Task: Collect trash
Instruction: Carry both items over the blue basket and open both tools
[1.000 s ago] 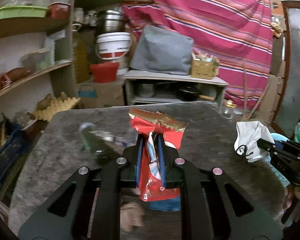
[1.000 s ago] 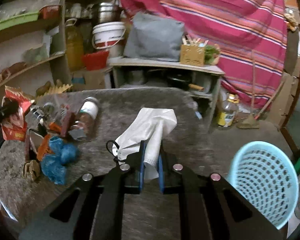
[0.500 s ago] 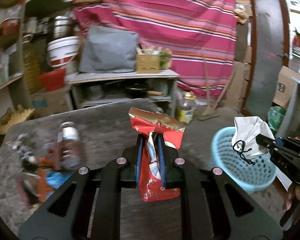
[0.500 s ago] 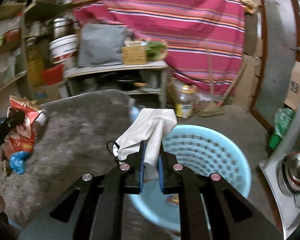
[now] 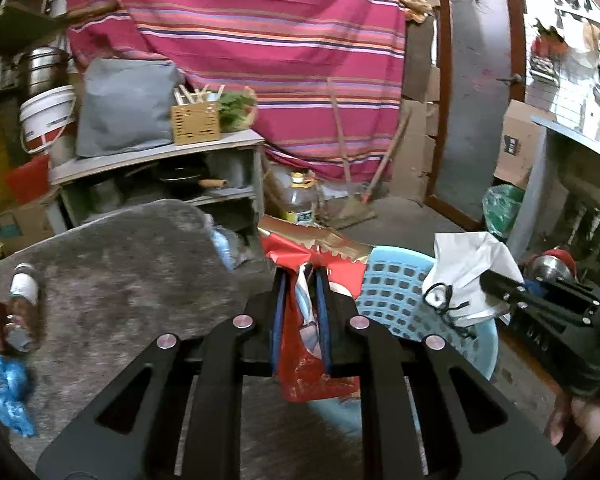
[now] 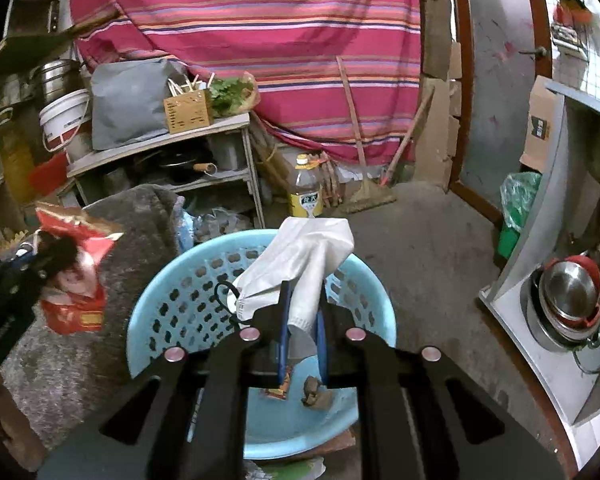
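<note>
My left gripper (image 5: pixel 301 280) is shut on a red snack wrapper (image 5: pixel 320 376) with a gold torn top, held beside the near rim of a light blue plastic basket (image 5: pixel 396 300). My right gripper (image 6: pixel 302 292) is shut on a white face mask (image 6: pixel 300 264) with a black ear loop, held over the blue basket (image 6: pixel 180 300). The basket holds a small wrapper (image 6: pixel 278 390) and a brown scrap (image 6: pixel 316 396). In the right wrist view the red wrapper (image 6: pixel 76 280) hangs left of the basket. In the left wrist view the mask (image 5: pixel 468 276) hangs over the basket's right side.
A grey-covered table (image 5: pixel 120 272) at left carries a bottle (image 5: pixel 22 292) and blue plastic scraps (image 5: pixel 10 392). A low shelf (image 6: pixel 160 152), an oil bottle (image 6: pixel 306 192) and a broom (image 6: pixel 364 184) stand behind. Steel pots (image 6: pixel 568 300) sit at right.
Both grippers swung right from the table to the blue basket. The mask now hangs over the basket's inside and the red wrapper is at its left rim. Both grips are unchanged.
</note>
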### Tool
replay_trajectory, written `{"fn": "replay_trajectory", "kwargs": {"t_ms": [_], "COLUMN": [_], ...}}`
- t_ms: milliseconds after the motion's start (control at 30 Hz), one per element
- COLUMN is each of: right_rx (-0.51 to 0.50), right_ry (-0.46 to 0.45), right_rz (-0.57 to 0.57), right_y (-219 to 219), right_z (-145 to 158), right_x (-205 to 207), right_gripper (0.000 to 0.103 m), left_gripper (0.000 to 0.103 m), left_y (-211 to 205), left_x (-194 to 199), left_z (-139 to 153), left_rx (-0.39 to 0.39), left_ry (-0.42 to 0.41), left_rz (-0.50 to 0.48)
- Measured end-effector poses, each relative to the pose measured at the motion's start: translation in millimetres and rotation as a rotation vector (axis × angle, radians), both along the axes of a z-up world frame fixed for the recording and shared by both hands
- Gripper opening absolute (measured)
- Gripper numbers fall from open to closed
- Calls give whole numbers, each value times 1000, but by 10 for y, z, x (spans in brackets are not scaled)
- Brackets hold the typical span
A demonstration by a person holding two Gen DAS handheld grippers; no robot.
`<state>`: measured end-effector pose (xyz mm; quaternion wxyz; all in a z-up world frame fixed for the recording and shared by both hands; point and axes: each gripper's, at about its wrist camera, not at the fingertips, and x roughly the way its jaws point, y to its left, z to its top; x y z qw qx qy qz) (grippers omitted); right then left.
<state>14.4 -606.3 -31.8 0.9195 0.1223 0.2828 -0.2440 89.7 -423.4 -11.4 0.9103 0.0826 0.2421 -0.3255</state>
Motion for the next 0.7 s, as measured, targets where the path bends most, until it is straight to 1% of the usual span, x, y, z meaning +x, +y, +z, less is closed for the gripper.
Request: {"fn": "replay_trajectory", "kwargs": {"t_ms": [200,267,300,333,400,433,500,567,633,700], "right_rx": [48,56,61,64,70,75,79,81,85,90], "right_ry": [1,0,1,3,6,9,14,22,28,34], "right_rz": [-36,-46,-50,-53,-57,-58,-60,-61,-61,-55], "right_y": [-188,-229,-247,-244,-266,-276,-292,-301,-296,-286], "right_z": [-101,-124,-138,-147,-170,-186,-209,-231,-250,-269], "right_x": [-57,-82,-86,-86,-89,-86,-87,-72,-51,-1], "right_gripper": [11,11,11,11,12,12,12,12,12,12], "left_gripper": [15,19,30,47,62,67,72,78,85,90], "left_y": [-293,-393,-448,-490,-505,-497,-500,-467,-384,-270], "left_x": [80,123,144,184,237,268,298,303,296,292], "left_z": [-72,-110,-131,-161,-181,-197,-223,-235,-222,-198], "left_rx": [6,14,23,33,30,31,43,64,78,78], "left_ry": [25,42,51,66,81,92,102,90,70,59], "left_rz": [-36,-52,-53,-49,-39,-35,-29,-12,8,21]}}
